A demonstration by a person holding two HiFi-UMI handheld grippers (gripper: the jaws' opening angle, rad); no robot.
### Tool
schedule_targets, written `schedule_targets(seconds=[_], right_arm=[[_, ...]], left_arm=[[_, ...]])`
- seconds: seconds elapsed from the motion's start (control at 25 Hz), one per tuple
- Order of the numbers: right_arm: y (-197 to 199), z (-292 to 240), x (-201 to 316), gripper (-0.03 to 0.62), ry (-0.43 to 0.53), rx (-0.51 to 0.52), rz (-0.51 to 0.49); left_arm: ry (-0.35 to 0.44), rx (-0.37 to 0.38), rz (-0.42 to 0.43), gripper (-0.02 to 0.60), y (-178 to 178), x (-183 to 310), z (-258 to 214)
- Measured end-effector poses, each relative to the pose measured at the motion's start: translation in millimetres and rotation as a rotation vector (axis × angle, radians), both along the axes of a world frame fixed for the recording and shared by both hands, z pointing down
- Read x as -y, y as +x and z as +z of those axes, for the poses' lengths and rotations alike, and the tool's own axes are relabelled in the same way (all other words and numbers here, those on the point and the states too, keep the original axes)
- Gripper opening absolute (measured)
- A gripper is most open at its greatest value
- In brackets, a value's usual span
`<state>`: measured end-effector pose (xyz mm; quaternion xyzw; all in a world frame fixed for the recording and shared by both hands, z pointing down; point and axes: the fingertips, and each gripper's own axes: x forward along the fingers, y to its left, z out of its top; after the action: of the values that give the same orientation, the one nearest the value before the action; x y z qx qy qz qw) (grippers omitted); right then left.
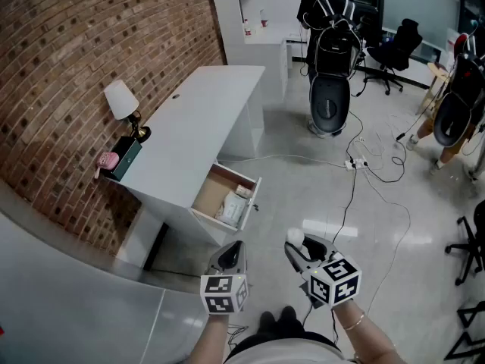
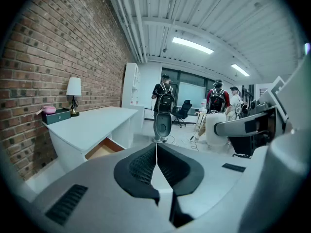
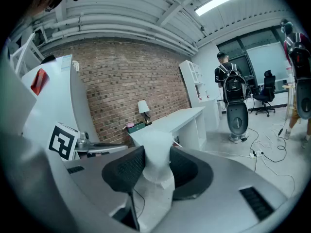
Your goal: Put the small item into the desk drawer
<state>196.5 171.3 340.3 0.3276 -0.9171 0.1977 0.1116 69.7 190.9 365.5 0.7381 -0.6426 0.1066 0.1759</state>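
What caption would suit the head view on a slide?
Right gripper holding a white item, left gripper shut, before a white desk whose drawer stands open.

The brick wall (image 1: 91, 51) looks rough, the desk (image 1: 197, 127) smooth and matt, the drawer (image 1: 213, 192) wooden inside, the small item (image 3: 155, 154) plastic-wrapped.

Lower centre of the head view: the left gripper (image 1: 233, 247) and right gripper (image 1: 294, 243) have pale grey shells and black jaws. Each carries a white cube with black square markers, the left cube (image 1: 223, 294) and right cube (image 1: 336, 280). The gripper views show ribbed black pads (image 2: 141, 166) and dark slotted vents (image 2: 68, 204). A thin bracelet (image 1: 355, 323), dark shoes (image 1: 277, 321) and a pale top (image 1: 280, 353) show at the bottom edge.
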Motion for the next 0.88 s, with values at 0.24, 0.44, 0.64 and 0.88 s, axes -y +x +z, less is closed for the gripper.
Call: schedule_targets(seconds=[0.24, 0.44, 0.64, 0.88], right_arm=[[3, -2, 2, 0.166, 0.015, -0.004, -0.012], [4, -4, 5, 0.166, 0.024, -0.004, -0.017], [13, 0, 12, 0.167, 0.004, 0.024, -0.016], [34, 12, 19, 0.169, -0.023, 0.023, -0.006]], left_arm=[[0.004, 0.008, -0.012, 0.026, 3, -1, -2], [0.01, 0.013, -0.023, 0.026, 4, 2, -6], [0.012, 0.012, -0.037, 0.026, 8, 8, -7], [-0.001, 0.018, -0.063, 0.026, 16, 10, 0]])
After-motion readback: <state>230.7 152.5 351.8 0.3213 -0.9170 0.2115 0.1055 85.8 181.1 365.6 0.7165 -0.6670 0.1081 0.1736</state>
